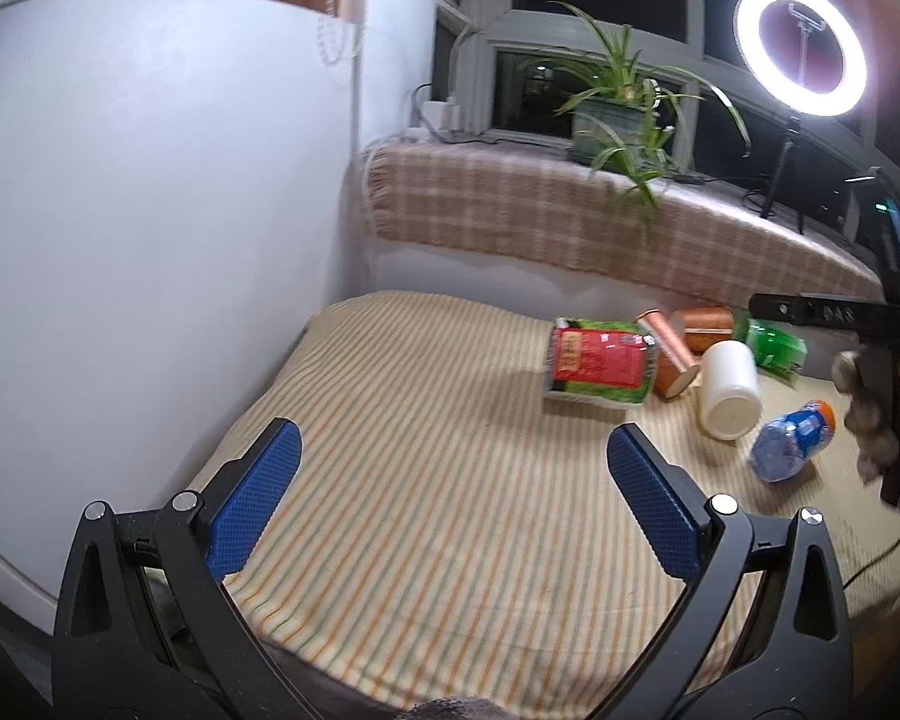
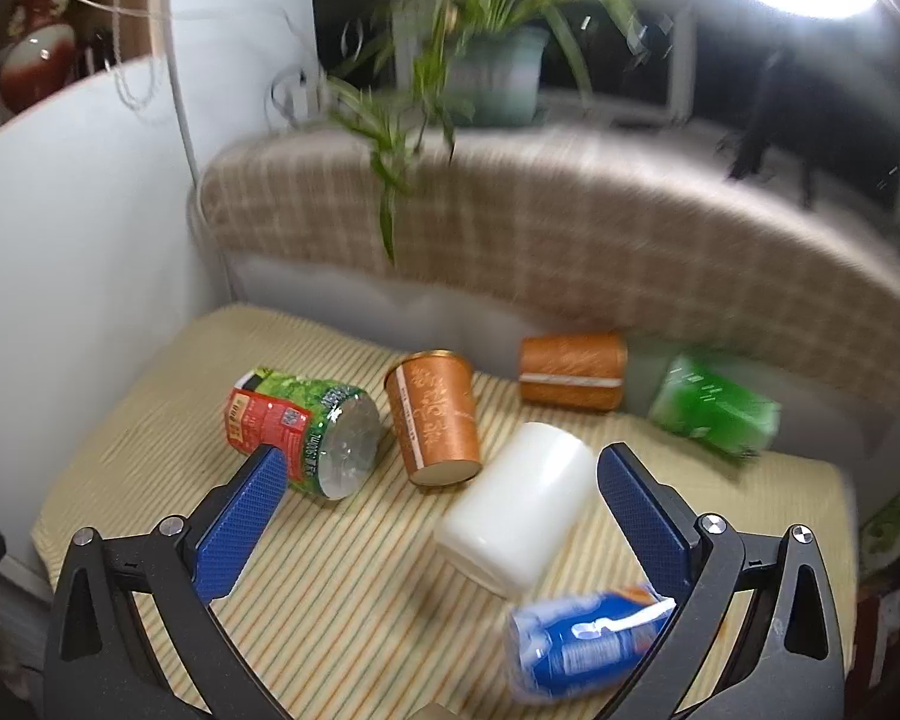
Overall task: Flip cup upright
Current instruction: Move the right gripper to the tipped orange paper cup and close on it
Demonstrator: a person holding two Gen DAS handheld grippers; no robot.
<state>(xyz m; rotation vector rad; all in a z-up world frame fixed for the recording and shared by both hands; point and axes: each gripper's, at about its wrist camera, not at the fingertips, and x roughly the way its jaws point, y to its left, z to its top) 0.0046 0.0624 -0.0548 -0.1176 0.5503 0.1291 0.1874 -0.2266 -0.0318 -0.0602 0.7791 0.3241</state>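
Blue-padded jaws of the right gripper [image 2: 441, 489] stand wide apart, holding nothing, just in front of the white cup [image 2: 519, 504]. That cup lies on its side on the striped cloth [image 2: 342, 600] of the worktop, its closed base turned toward the right wrist camera and its body partly between the two fingers, though no pad visibly touches it. From the left wrist view the same white cup [image 1: 729, 390] lies well ahead and to the right.

Just beside the cup, nearer the camera, lies a blue bottle [image 2: 588, 642] with an orange end, blurred. Just behind the cup an orange paper cup [image 2: 435, 420] lies tilted, and left of it a green and red can [image 2: 306, 429] lies on its side with its metal end facing the camera. Farther back lie a second orange cup [image 2: 573, 372] and a green carton [image 2: 711, 405].

Over bare cloth, well apart from all of these, the left gripper [image 1: 453, 495] also has its jaws wide and holds nothing. Behind the worktop runs a plaid-covered sill [image 1: 510, 210] bearing a potted plant [image 1: 615, 114] and a lit ring light [image 1: 801, 51].
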